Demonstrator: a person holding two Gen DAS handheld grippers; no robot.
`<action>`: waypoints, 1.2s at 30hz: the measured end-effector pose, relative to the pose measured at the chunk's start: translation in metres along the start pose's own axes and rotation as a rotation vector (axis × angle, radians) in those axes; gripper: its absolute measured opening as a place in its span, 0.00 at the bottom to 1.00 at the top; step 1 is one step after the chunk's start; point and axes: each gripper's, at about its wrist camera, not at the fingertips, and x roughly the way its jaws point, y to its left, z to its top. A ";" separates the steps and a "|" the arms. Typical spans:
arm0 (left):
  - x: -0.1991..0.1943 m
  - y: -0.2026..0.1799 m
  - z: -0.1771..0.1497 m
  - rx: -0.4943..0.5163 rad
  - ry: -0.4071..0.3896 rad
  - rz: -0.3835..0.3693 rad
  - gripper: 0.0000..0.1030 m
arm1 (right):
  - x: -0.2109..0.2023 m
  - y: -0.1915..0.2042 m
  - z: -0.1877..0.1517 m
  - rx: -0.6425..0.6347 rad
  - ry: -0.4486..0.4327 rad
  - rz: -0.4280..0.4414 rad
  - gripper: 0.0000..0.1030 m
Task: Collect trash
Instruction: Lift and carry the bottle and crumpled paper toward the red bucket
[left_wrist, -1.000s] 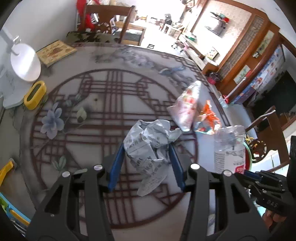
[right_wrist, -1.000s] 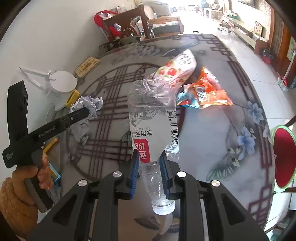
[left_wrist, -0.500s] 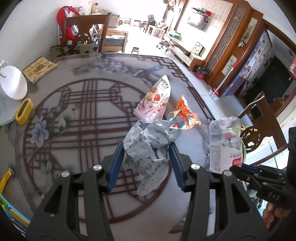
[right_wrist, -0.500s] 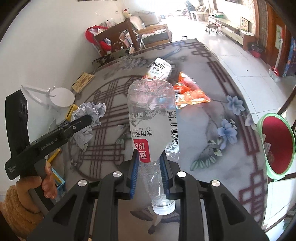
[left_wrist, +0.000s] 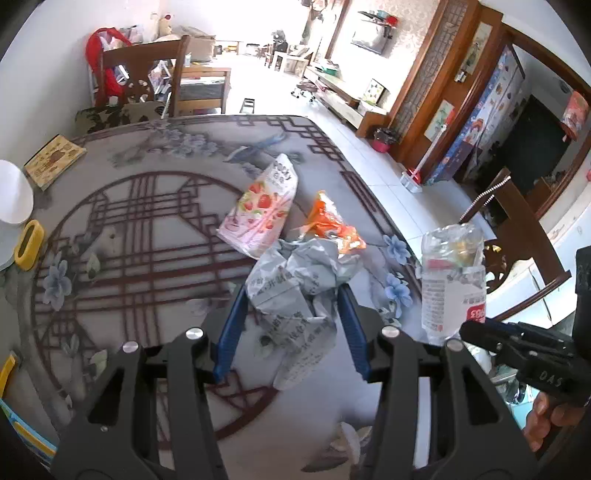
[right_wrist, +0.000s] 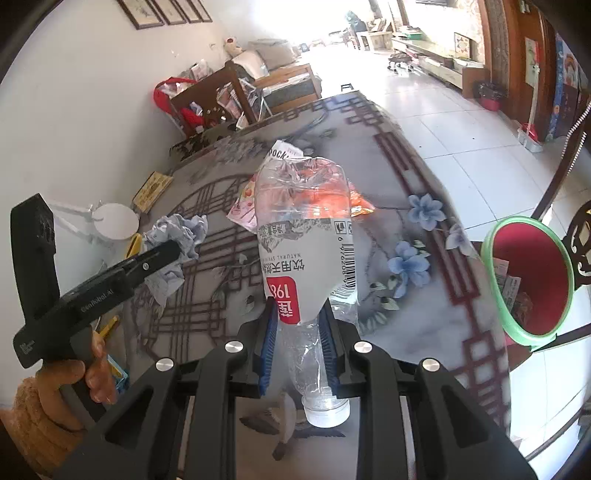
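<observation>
My left gripper (left_wrist: 291, 295) is shut on a crumpled grey paper wad (left_wrist: 295, 284) and holds it above the table; the wad also shows in the right wrist view (right_wrist: 177, 236). My right gripper (right_wrist: 298, 325) is shut on a crushed clear plastic bottle (right_wrist: 303, 236) with a red label, cap end toward me; it also shows in the left wrist view (left_wrist: 452, 284). A pink strawberry snack bag (left_wrist: 260, 210) and an orange wrapper (left_wrist: 330, 225) lie on the table. A red bin with a green rim (right_wrist: 528, 277) stands beside the table at right, with scraps inside.
The round patterned table (left_wrist: 129, 229) carries a white stand (left_wrist: 11, 195), a yellow object (left_wrist: 27, 243) and a booklet (left_wrist: 53, 160) at its left. Wooden chairs stand at the far side (left_wrist: 144, 70) and at the right (left_wrist: 509, 206).
Both grippers have swung to the right with their loads. The bin has come into the right wrist view, and the snack bags now lie left of the bottle.
</observation>
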 end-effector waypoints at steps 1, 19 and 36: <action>0.002 -0.004 0.000 0.003 0.003 -0.003 0.47 | -0.002 -0.002 0.000 0.003 -0.004 0.000 0.22; 0.031 -0.088 0.009 0.092 0.027 -0.057 0.47 | -0.039 -0.075 0.002 0.090 -0.054 -0.016 0.22; 0.060 -0.156 0.016 0.172 0.070 -0.095 0.47 | -0.053 -0.141 0.008 0.168 -0.073 -0.031 0.22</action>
